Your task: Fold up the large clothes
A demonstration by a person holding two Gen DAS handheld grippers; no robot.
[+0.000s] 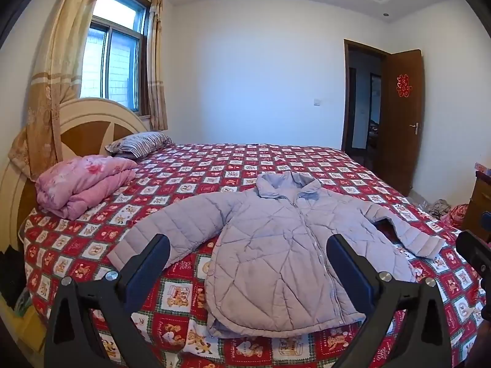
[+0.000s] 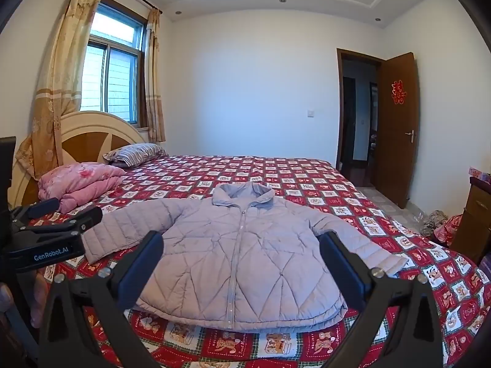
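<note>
Jacket (image 2: 236, 260) flat on bed (image 1: 190, 159), zipped, sleeves out. Both my grippers (image 1: 248, 263) (image 2: 241, 260) spread, empty. Best pinch a sleeve's cuff, fold inward.

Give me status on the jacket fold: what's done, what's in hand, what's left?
Done: the lilac jacket is laid flat on the bed, zipped, front up, both sleeves spread out.
In hand: nothing. The left gripper and right gripper have their jaws wide open, short of the hem.
Left: every fold. Sleeves in, then body; no crease started yet.
</note>
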